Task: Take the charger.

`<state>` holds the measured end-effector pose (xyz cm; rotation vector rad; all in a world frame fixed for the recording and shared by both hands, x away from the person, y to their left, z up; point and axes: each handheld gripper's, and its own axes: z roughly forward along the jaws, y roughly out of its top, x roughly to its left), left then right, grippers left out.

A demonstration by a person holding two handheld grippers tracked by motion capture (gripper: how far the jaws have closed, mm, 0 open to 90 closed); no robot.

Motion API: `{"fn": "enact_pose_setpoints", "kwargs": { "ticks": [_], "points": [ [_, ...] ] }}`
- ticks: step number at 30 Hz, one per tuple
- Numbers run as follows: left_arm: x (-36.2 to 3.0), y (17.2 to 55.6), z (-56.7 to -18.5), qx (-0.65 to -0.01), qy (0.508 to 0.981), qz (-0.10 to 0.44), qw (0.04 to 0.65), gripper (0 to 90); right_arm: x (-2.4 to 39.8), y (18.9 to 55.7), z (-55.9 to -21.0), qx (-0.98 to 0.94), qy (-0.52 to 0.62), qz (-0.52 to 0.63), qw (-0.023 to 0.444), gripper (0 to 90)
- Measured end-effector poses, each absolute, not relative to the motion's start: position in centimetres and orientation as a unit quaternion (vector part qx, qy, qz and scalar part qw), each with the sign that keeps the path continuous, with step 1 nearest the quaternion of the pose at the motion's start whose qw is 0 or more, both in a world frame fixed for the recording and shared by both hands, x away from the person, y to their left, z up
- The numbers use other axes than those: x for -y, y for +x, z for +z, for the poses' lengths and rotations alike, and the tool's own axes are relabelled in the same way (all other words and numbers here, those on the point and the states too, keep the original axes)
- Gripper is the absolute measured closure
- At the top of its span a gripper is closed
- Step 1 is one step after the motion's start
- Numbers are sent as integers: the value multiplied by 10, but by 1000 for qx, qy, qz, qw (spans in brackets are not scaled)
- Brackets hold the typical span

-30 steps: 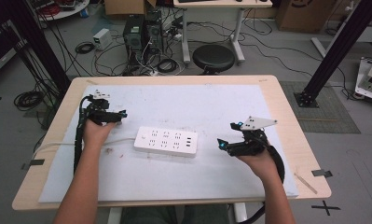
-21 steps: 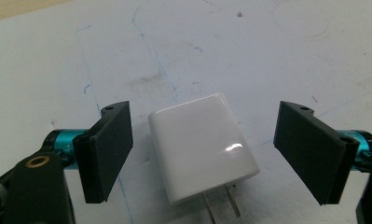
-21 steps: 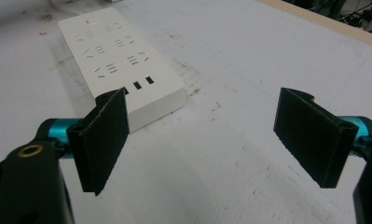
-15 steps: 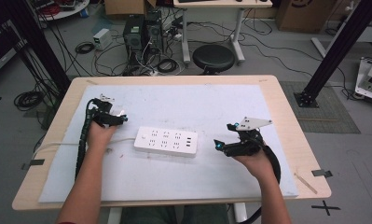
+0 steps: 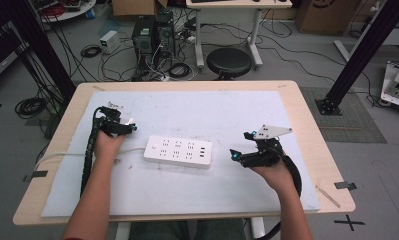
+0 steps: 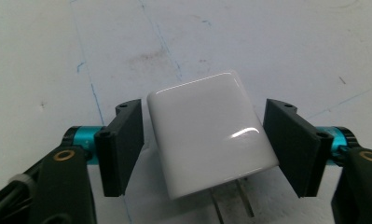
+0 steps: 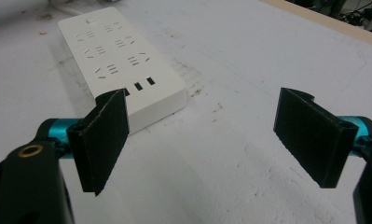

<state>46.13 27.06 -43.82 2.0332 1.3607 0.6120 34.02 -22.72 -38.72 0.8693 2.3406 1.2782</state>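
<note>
I am closing the left gripper (image 6: 204,144) fingers around the glossy, slippery white charger (image 6: 211,137), not yet touching its flat sides; right gripper (image 7: 218,140) fingers are staying open.

Glossy white charger (image 6: 211,133), white power strip (image 5: 178,151)

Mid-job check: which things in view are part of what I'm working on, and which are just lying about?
In the job:
- white plug adapter, between the left gripper jaws, which have just been closing
- white power strip
- right gripper, open, nothing between its jaws

Lying about:
- black stool
- floor cables
</note>
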Motion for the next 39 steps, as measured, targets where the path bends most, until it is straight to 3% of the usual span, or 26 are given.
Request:
{"fn": "enact_pose_setpoints", "kwargs": {
  "ticks": [5,7,8,15,18,29,39],
  "points": [
    [-270,461,-438,-516,768,231,301,335,227,341,-387,-823,307,448,166,182],
    [-270,461,-438,-517,768,230,299,362,227,341,-387,-823,307,448,166,182],
    [-270,461,-439,-516,769,229,300,420,226,340,-387,-823,309,448,165,182],
    [-269,458,-433,-498,778,238,301,425,225,341,-386,-824,308,447,164,183],
    [-271,451,-420,-489,772,235,332,425,226,341,-384,-824,305,448,163,183],
    [-264,396,-364,-415,778,237,408,425,226,335,-366,-826,289,457,158,183],
    [-246,343,-343,-310,813,226,439,425,217,329,-353,-835,268,459,142,183]
  ]
}}
